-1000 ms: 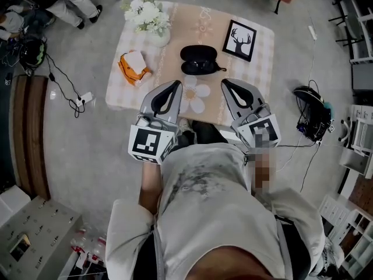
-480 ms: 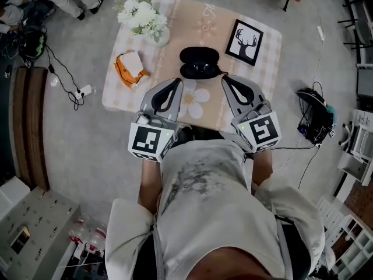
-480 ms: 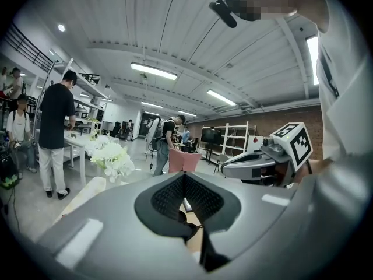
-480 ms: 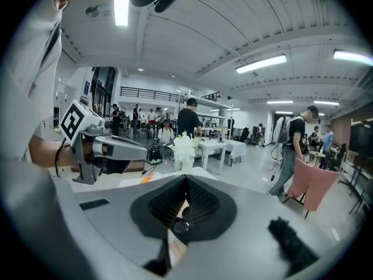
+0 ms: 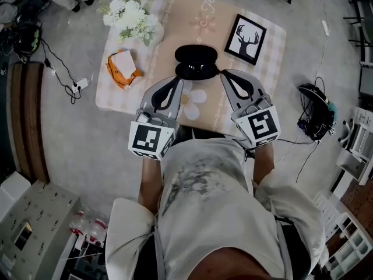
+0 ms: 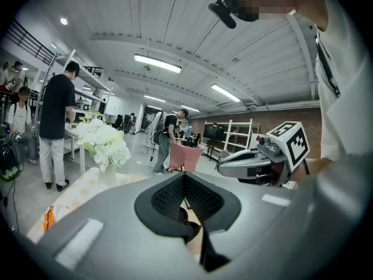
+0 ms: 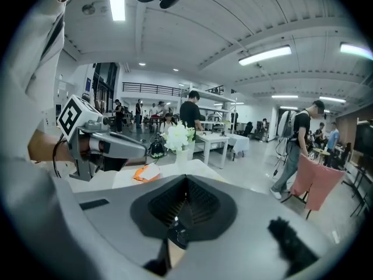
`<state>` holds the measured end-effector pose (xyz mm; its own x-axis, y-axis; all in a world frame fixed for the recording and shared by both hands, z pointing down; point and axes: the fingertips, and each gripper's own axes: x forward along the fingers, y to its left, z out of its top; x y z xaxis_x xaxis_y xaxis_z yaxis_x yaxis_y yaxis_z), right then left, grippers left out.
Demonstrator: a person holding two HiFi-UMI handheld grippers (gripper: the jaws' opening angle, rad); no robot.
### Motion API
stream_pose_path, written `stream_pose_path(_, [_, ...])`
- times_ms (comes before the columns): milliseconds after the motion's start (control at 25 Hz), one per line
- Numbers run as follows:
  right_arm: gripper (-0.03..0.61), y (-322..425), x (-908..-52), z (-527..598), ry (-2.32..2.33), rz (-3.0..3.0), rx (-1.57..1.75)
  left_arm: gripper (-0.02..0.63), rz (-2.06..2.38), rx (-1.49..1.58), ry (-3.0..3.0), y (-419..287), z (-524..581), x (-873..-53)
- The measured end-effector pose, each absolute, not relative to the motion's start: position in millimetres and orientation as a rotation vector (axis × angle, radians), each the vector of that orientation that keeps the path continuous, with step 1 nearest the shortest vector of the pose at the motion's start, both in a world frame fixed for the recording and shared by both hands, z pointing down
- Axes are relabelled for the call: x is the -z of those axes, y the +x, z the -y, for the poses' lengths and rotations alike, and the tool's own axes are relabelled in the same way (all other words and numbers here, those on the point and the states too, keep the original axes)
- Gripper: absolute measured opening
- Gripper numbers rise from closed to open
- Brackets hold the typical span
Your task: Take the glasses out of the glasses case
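Observation:
The black glasses case (image 5: 196, 56) lies open in the middle of the checked table (image 5: 265, 63). Something dark with small glints, seemingly the glasses (image 5: 196, 70), rests in its near half. My left gripper (image 5: 176, 81) is shut, its tip just left of the case's near edge. My right gripper (image 5: 224, 74) is shut too, its tip just right of that edge. Neither holds anything. In the left gripper view the pads (image 6: 169, 198) meet, and a dark bit of the case (image 6: 187, 227) shows below them. In the right gripper view the pads (image 7: 201, 206) also meet.
A vase of white flowers (image 5: 129, 16) stands at the table's far left, with an orange and white object (image 5: 119, 67) nearer on the left. A framed deer picture (image 5: 246, 38) lies at the far right. Cables (image 5: 61, 77) and a dark bag (image 5: 315, 107) are on the floor.
Both grippers have moved forward over the table toward the case, and their tips now flank its near edge. The jaws stay shut.

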<state>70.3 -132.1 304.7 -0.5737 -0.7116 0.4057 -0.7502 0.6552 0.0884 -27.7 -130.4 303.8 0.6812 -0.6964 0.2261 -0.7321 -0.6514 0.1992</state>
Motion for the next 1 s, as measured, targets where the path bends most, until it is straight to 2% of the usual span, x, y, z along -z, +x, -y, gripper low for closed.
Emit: stream_pose_path(1000, [0.017, 73, -382, 161, 1.065, 2.413, -0.204, 0.008, 1.135, -0.242, 2.509, -21, 156, -387])
